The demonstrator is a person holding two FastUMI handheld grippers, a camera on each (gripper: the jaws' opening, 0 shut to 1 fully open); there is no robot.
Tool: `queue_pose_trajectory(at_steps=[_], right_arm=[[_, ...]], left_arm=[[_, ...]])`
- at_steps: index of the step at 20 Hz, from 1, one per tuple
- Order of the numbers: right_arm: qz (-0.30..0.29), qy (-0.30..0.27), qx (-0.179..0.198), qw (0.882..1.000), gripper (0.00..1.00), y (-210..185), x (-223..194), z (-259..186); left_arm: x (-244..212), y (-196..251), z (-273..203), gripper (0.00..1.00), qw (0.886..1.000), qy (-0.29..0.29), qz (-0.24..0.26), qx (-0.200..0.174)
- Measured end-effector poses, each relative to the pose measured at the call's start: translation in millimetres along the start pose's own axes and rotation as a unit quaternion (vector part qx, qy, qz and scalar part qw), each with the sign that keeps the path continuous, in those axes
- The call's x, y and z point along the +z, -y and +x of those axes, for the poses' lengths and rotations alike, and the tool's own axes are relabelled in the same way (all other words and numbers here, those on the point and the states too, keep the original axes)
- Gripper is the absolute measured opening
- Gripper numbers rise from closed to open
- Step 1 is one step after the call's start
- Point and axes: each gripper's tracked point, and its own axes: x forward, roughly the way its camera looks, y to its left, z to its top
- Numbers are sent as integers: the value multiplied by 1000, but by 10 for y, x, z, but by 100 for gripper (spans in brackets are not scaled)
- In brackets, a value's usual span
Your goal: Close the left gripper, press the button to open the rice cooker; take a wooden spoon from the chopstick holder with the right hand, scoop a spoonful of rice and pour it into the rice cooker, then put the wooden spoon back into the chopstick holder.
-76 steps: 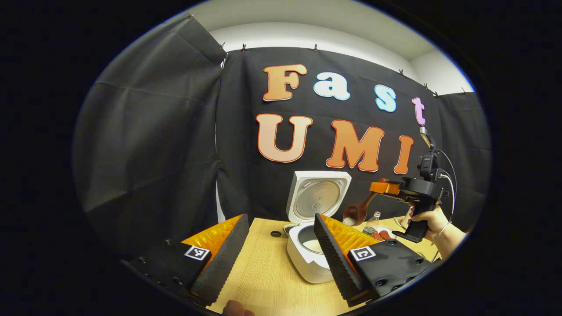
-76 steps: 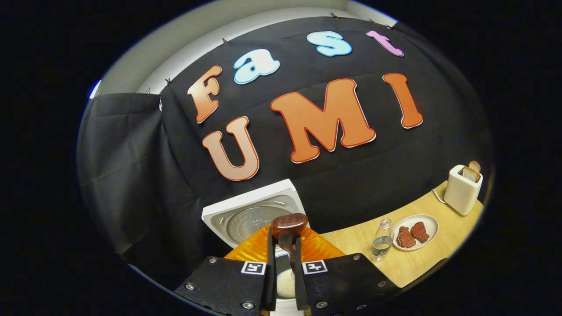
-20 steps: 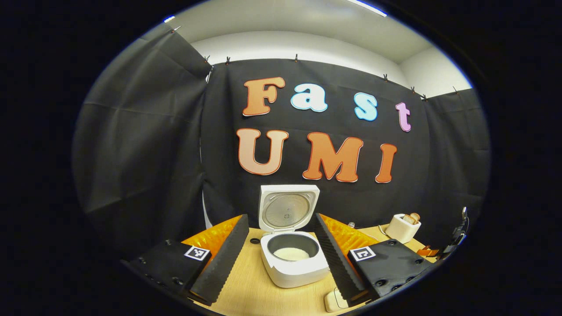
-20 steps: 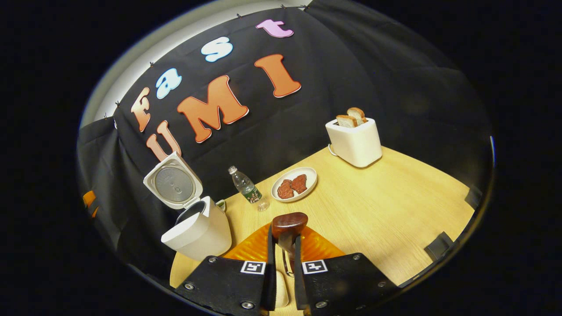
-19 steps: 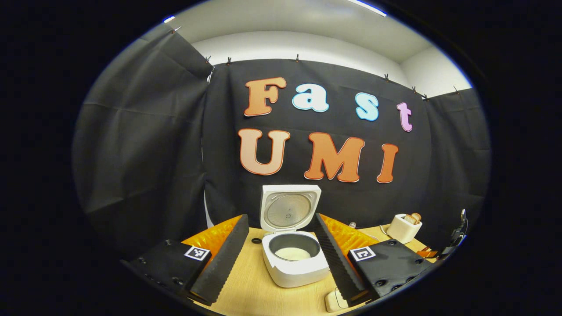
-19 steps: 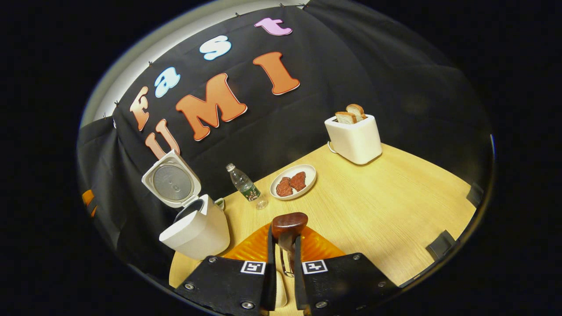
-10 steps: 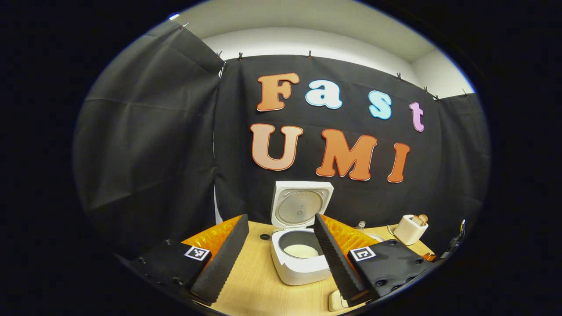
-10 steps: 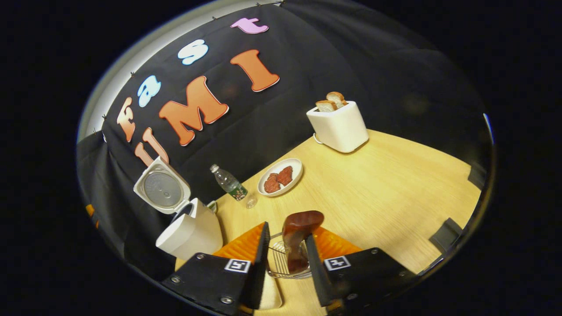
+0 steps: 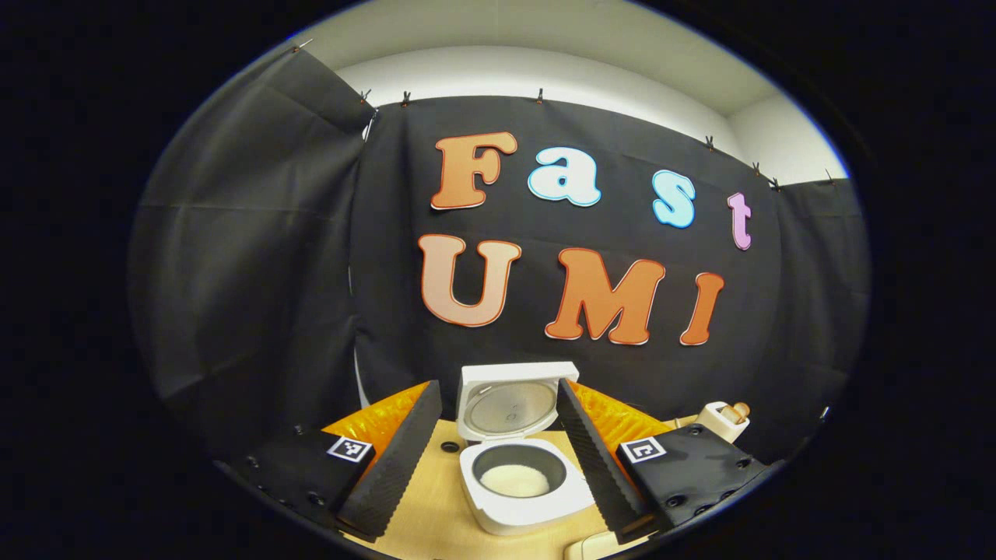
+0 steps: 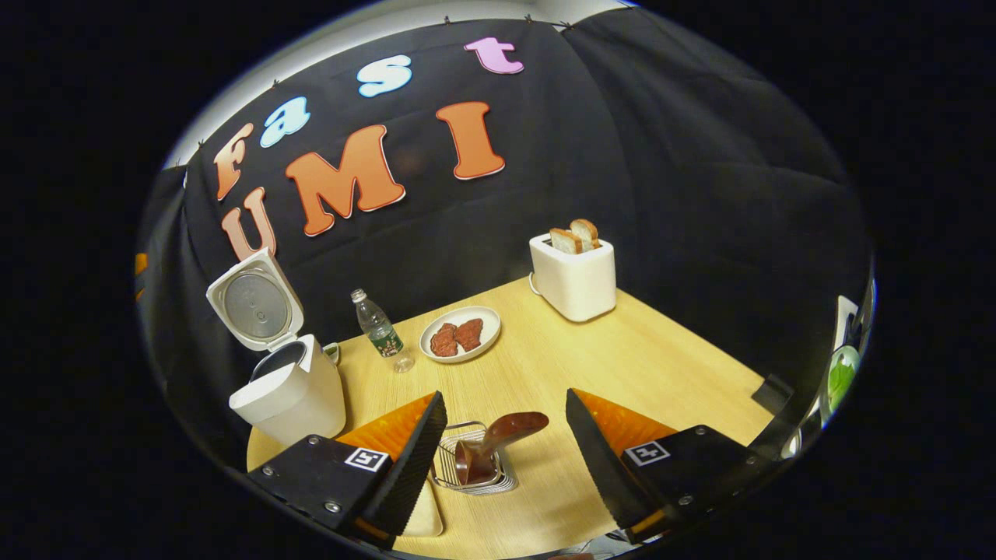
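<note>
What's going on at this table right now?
A person is working with two handheld grippers. The right gripper is open, and the wooden spoon stands in the wire chopstick holder between its fingers, untouched. The left gripper is open too, facing the rice cooker, whose lid is up with rice inside.

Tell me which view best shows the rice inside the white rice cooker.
The left gripper view: it looks down into the open white rice cooker, showing the white rice in the dark pot. The right gripper view shows the cooker from the side, its rim hiding the rice.
</note>
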Motion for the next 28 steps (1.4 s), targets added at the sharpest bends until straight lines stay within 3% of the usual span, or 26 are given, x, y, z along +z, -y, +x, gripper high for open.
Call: queue_pose_trajectory(at_steps=[6, 10, 15, 21, 24, 28], right_arm=[[-28, 37, -13, 999, 95, -26, 496, -390], [-31, 59, -20, 998, 95, -61, 685, -570], [-44, 74, -49, 995, 95, 97, 861, -668], [-28, 98, -72, 992, 95, 183, 1134, -706], [-28, 106, -73, 991, 95, 199, 1239, -742], [-36, 122, -60, 990, 95, 142, 1402, -733]], left_arm=[[131, 123, 1150, 100, 998, -49, 39, -3], [-73, 241, 1923, 100, 994, -92, 59, -5], [-447, 139, 2722, 100, 987, -143, 71, 23], [-1001, -4, 3187, 100, 977, -202, 45, 40], [-1145, -6, 3241, 100, 976, -212, -1, 43], [-1227, 54, 3047, 100, 973, -227, 7, 37]])
